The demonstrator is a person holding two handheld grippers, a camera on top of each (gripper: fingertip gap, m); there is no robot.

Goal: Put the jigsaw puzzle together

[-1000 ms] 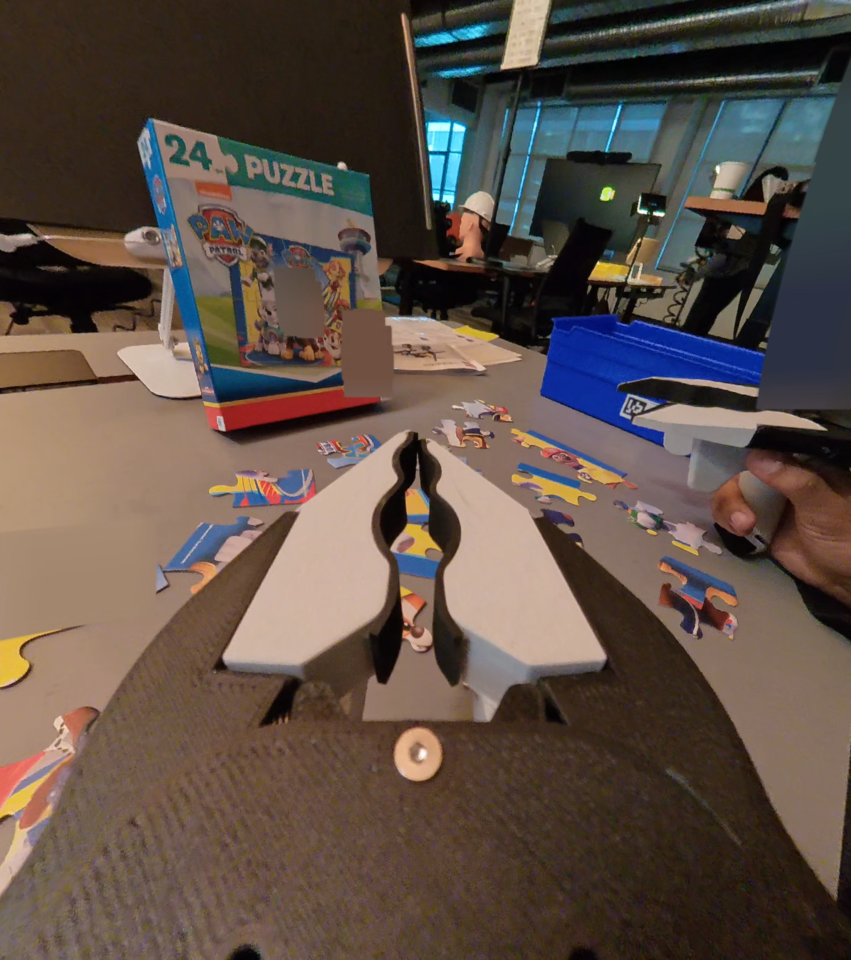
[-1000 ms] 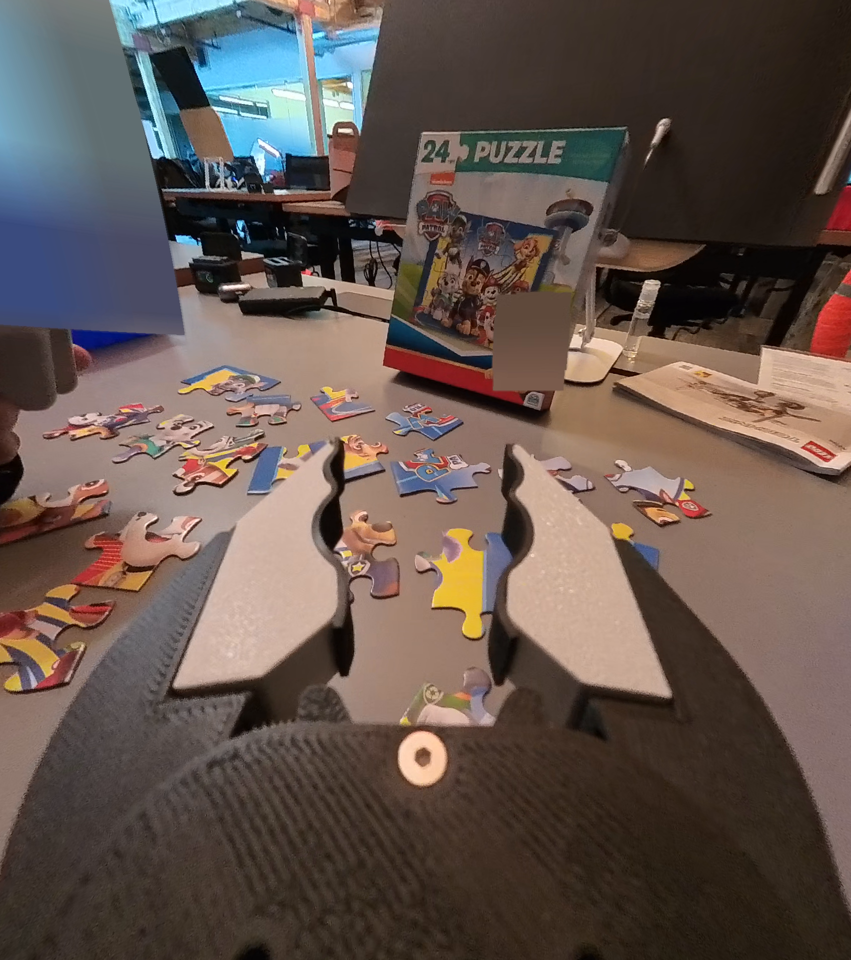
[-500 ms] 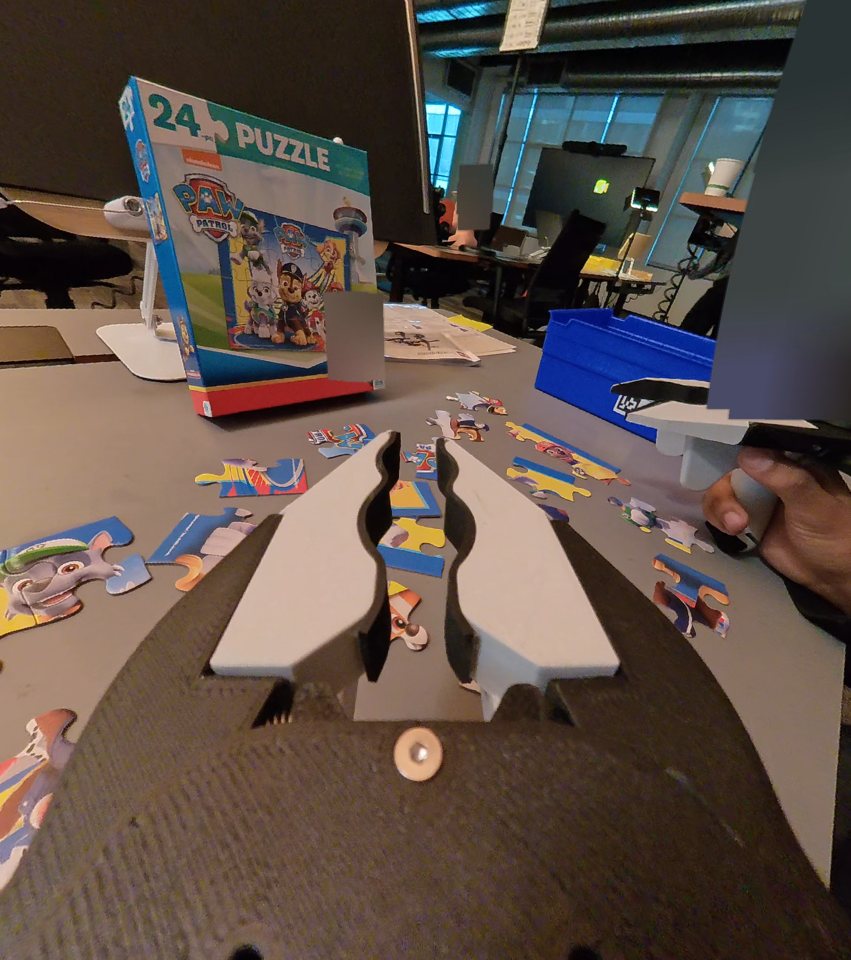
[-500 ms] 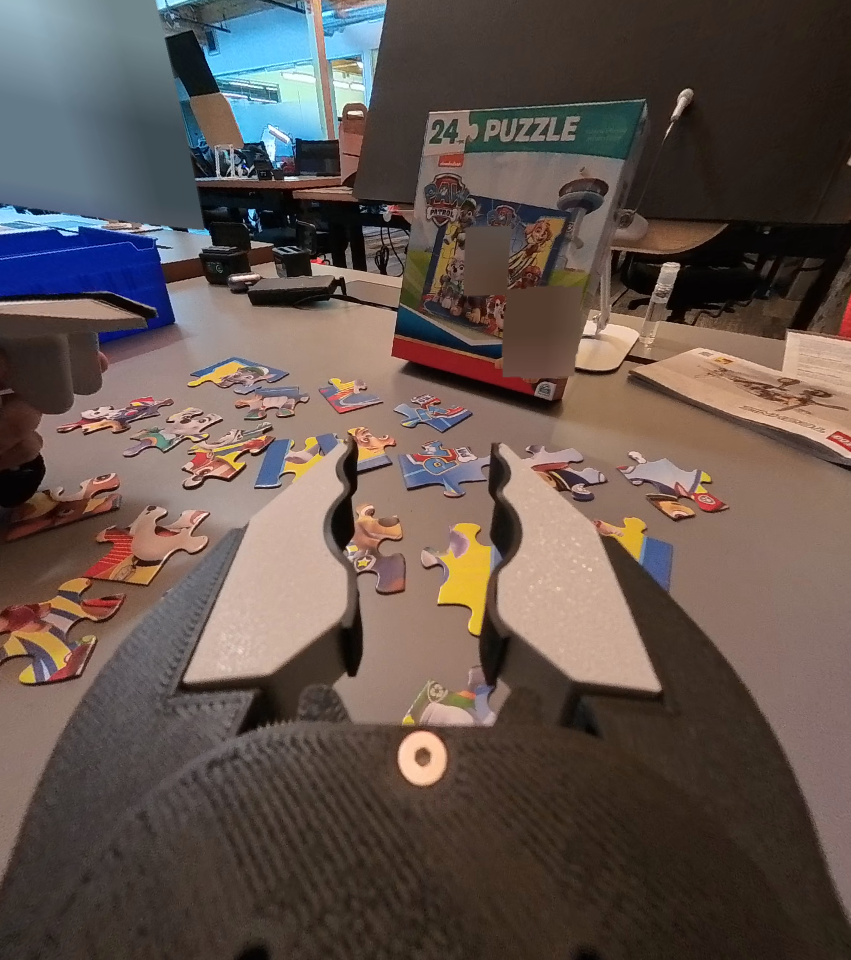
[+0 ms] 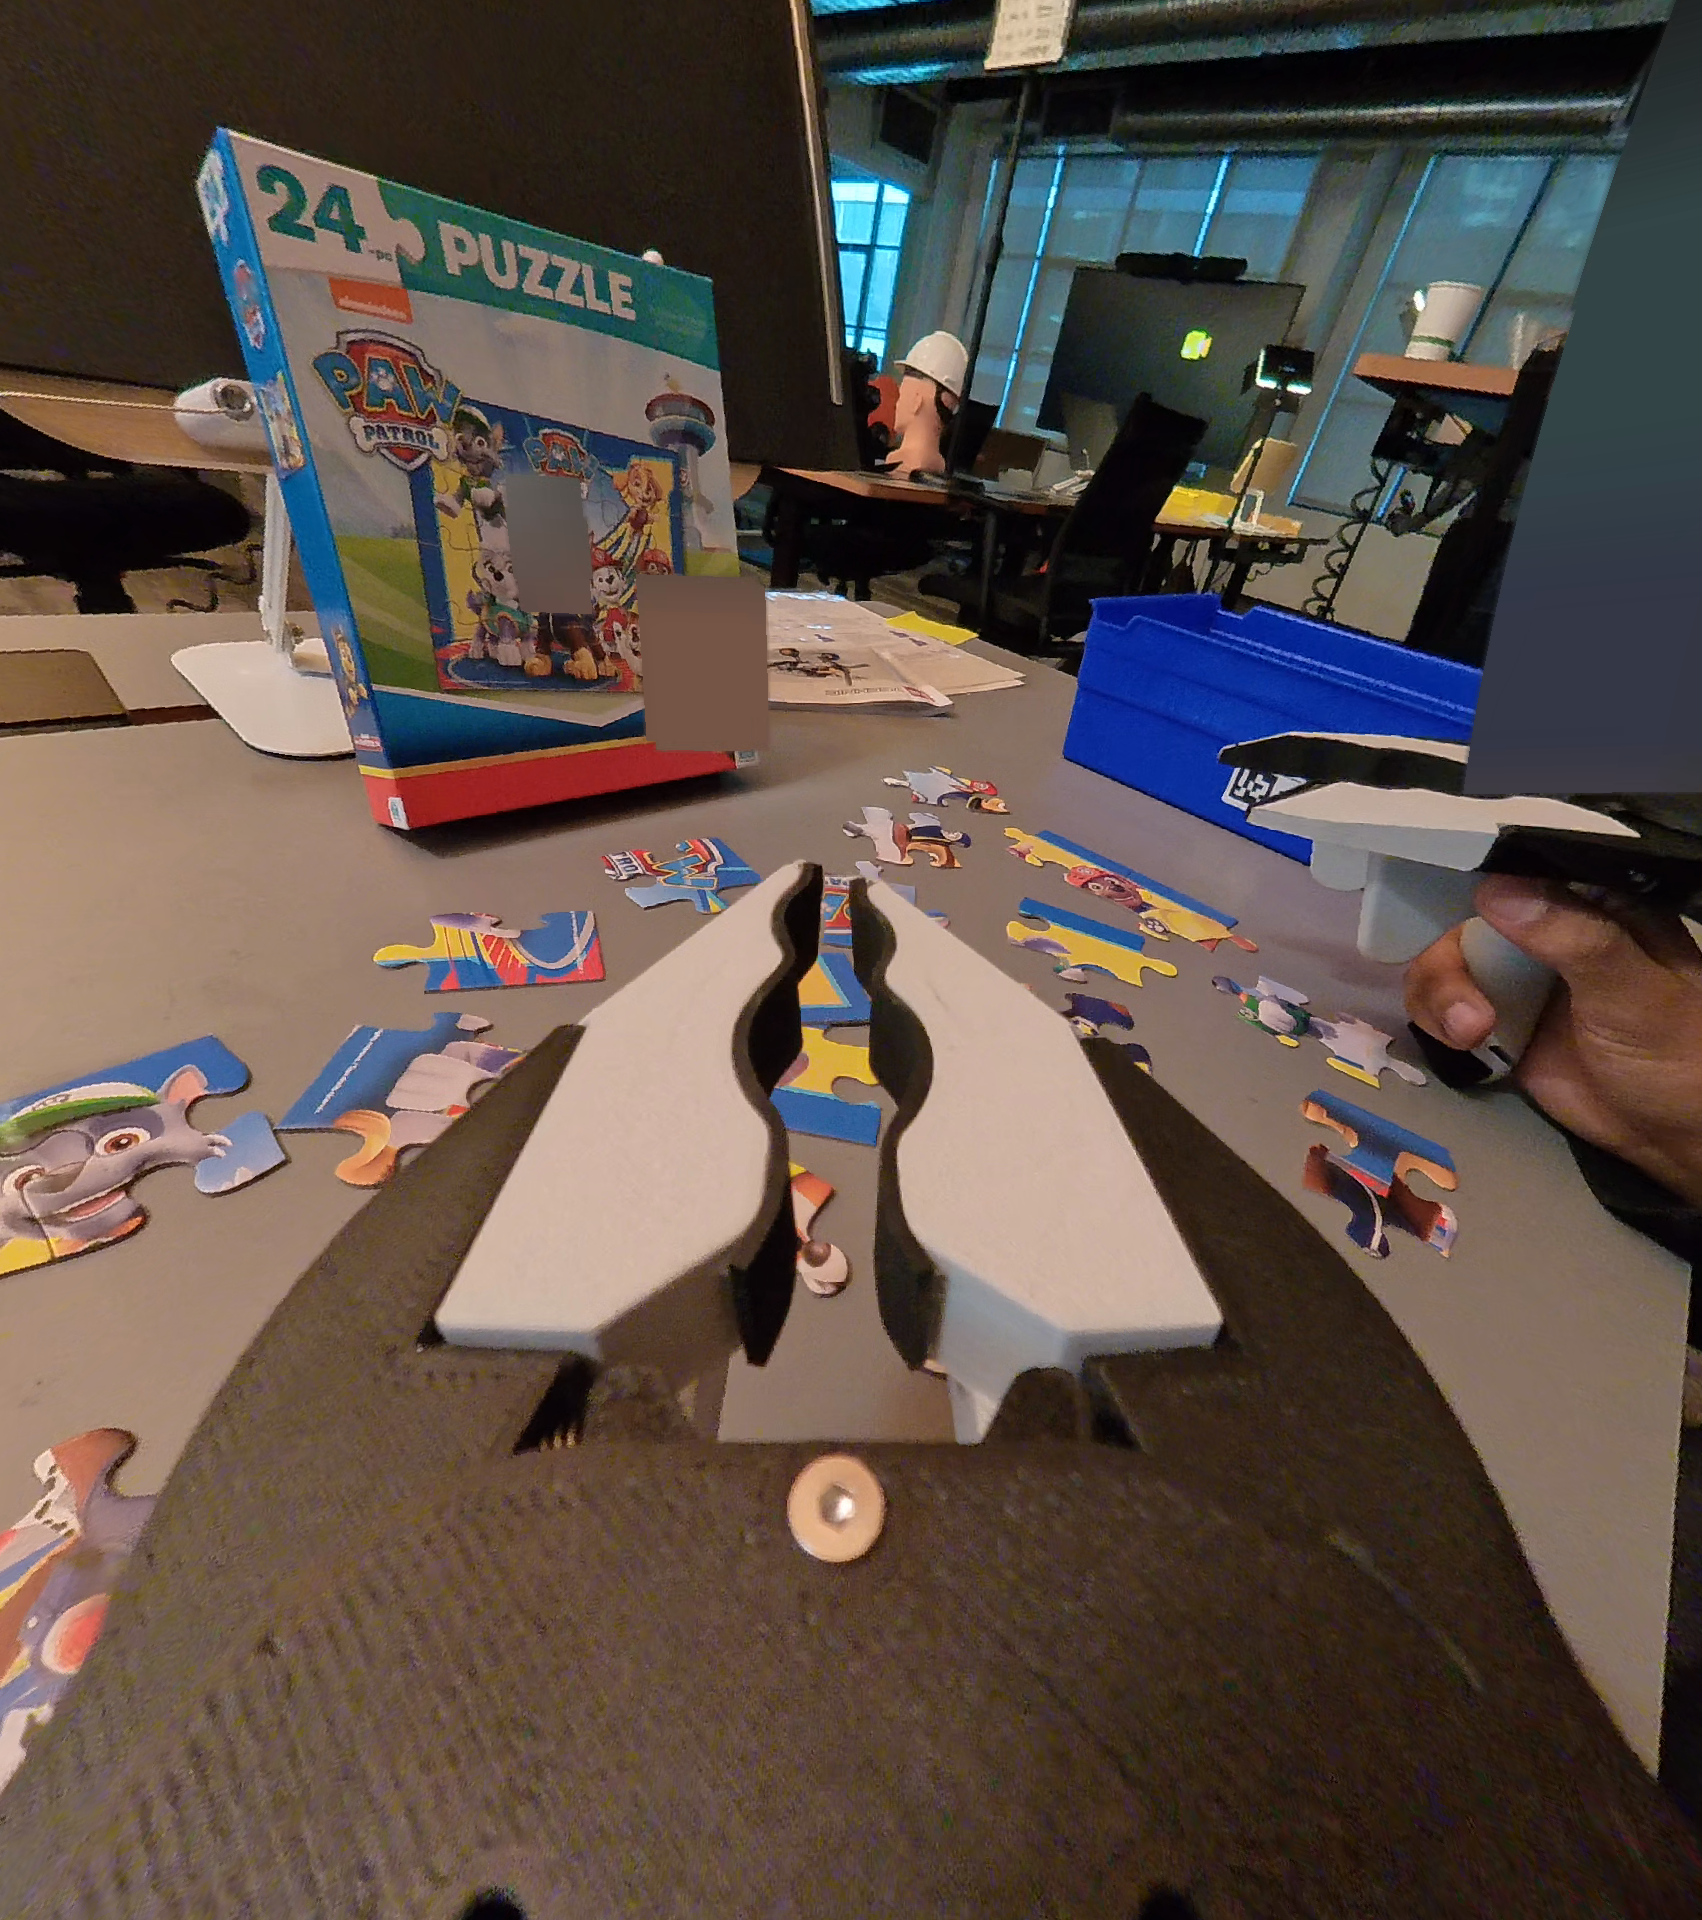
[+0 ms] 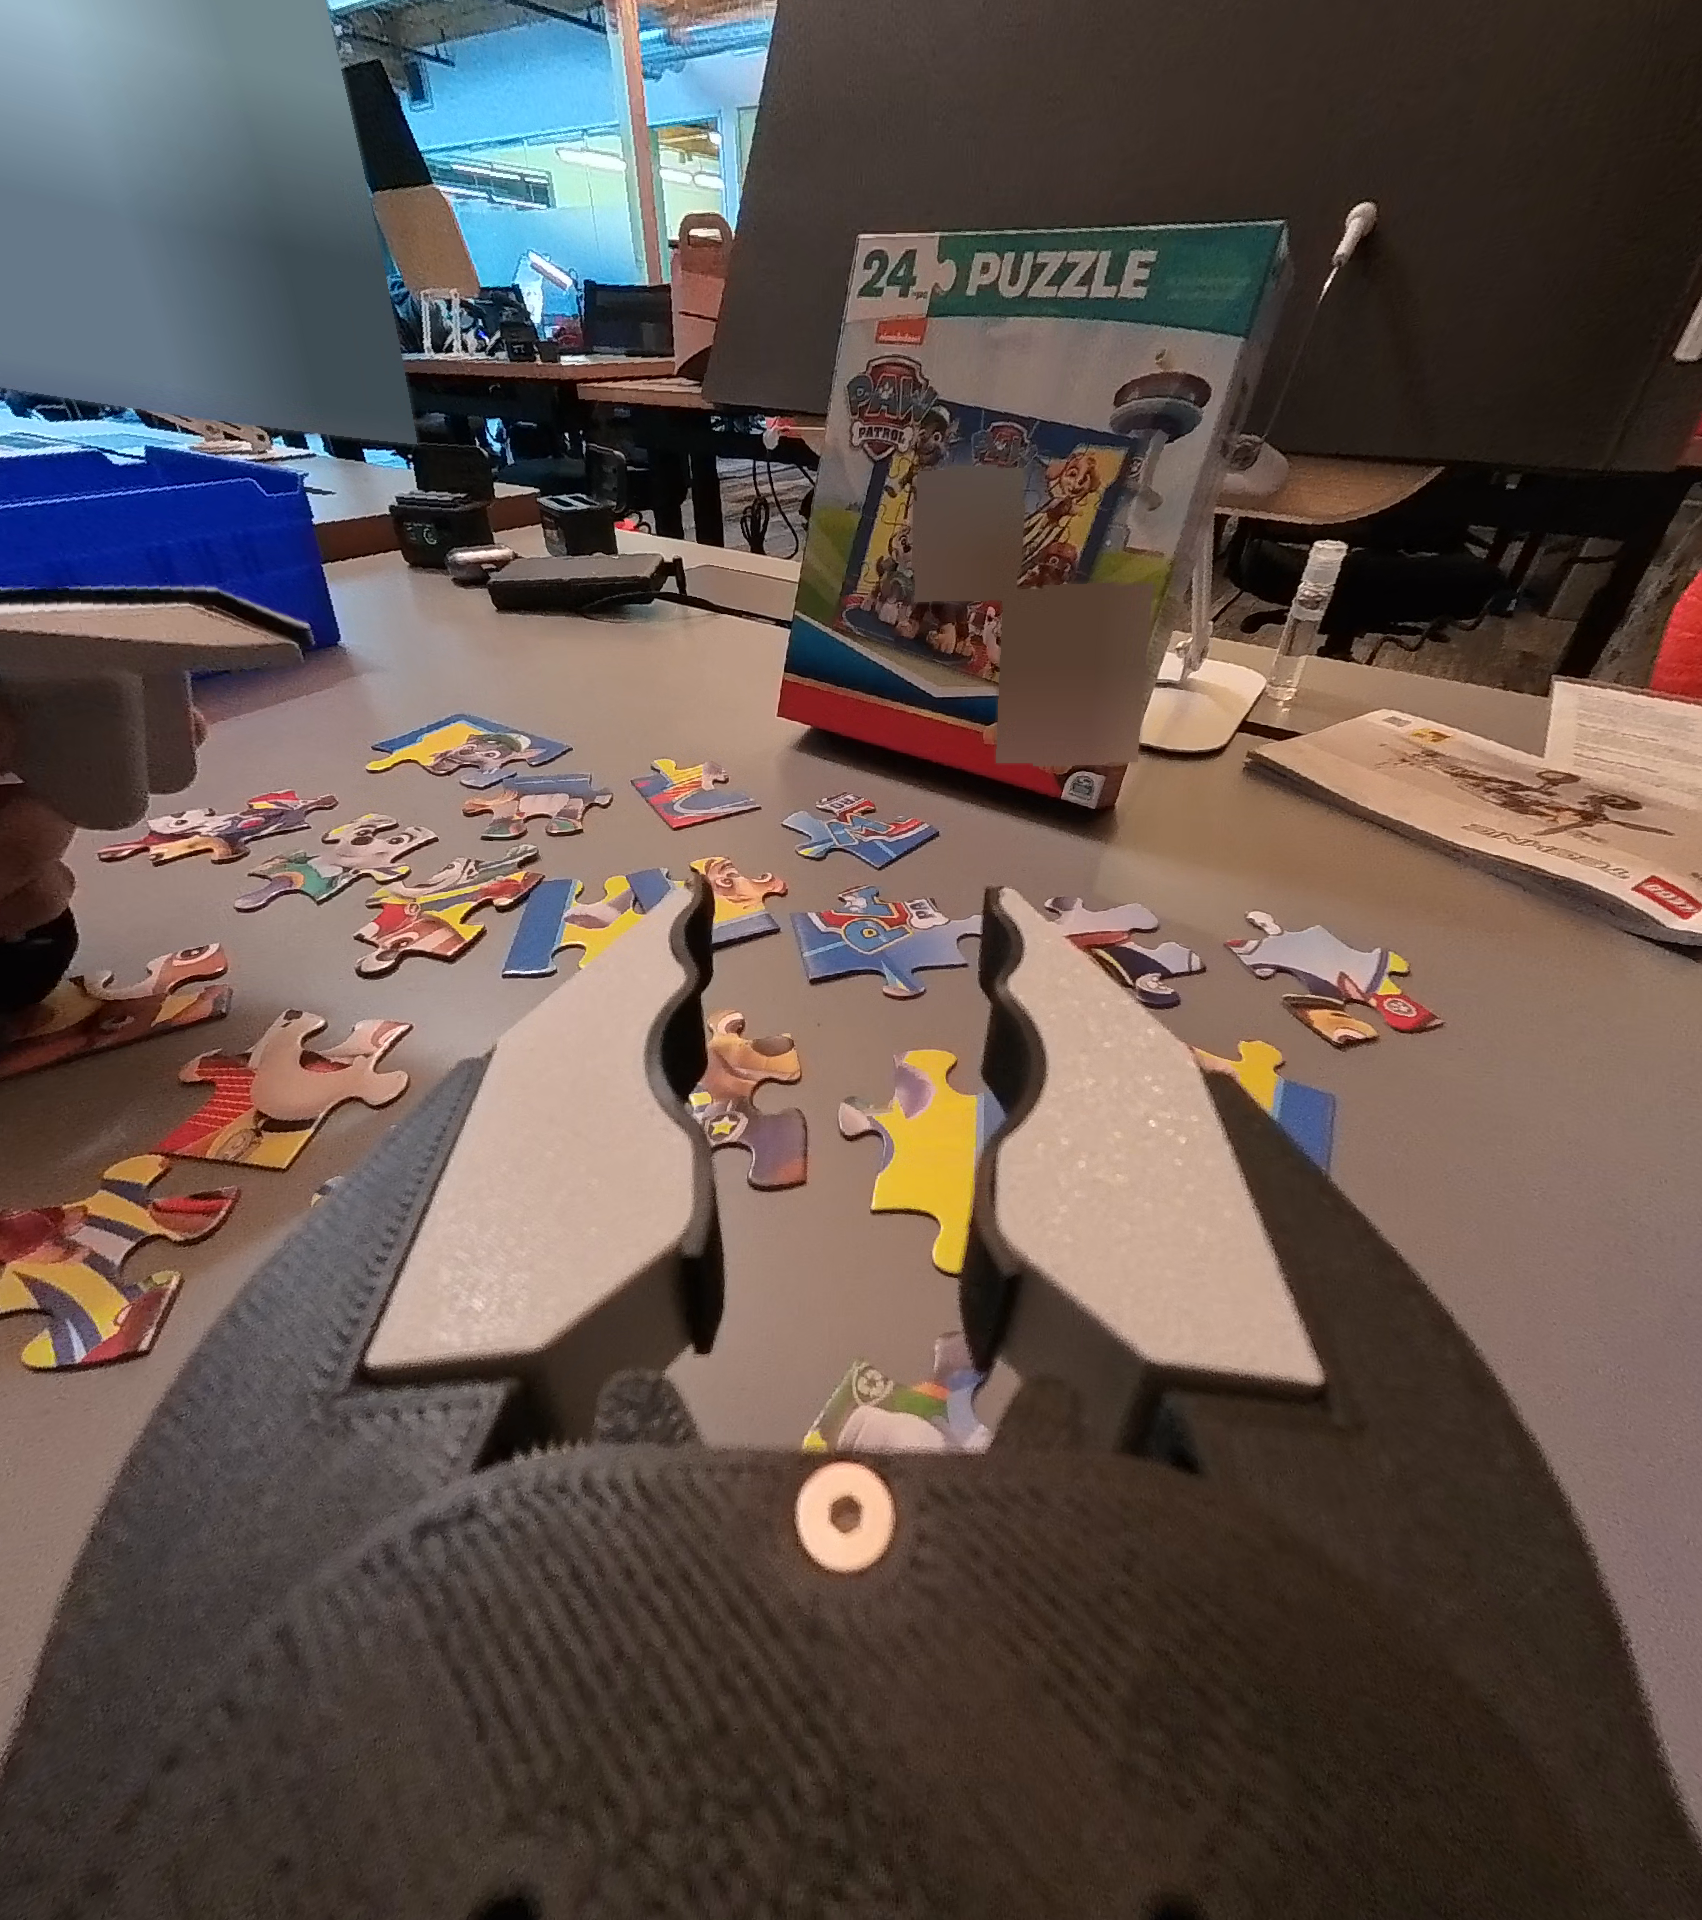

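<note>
Several colourful puzzle pieces lie flat on the grey table [image 5: 151, 883]. My left gripper [image 5: 834, 883] hovers over them, shut to a sliver with nothing between its fingertips; a blue and yellow piece [image 5: 826, 1049] lies on the table below it. My right gripper [image 6: 842, 904] is open and empty above a blue logo piece [image 6: 878, 940], a dog-face piece [image 6: 748, 1091] and a yellow piece [image 6: 920, 1143], touching none. The right gripper also shows at the right of the left wrist view [image 5: 1398, 821], held by a hand [image 5: 1605, 1039].
A puzzle box [image 5: 504, 499] stands upright at the back of the table, also in the right wrist view [image 6: 1023, 499]. A blue bin [image 5: 1262, 686] sits at the right, a booklet [image 6: 1553, 831] beside the box, a white stand base [image 5: 255, 696] behind it.
My left jaws opened a little half a second ago and have closed again on nothing. My right jaws narrowed slightly a second ago and have since held. Both grippers drifted slightly over the pieces.
</note>
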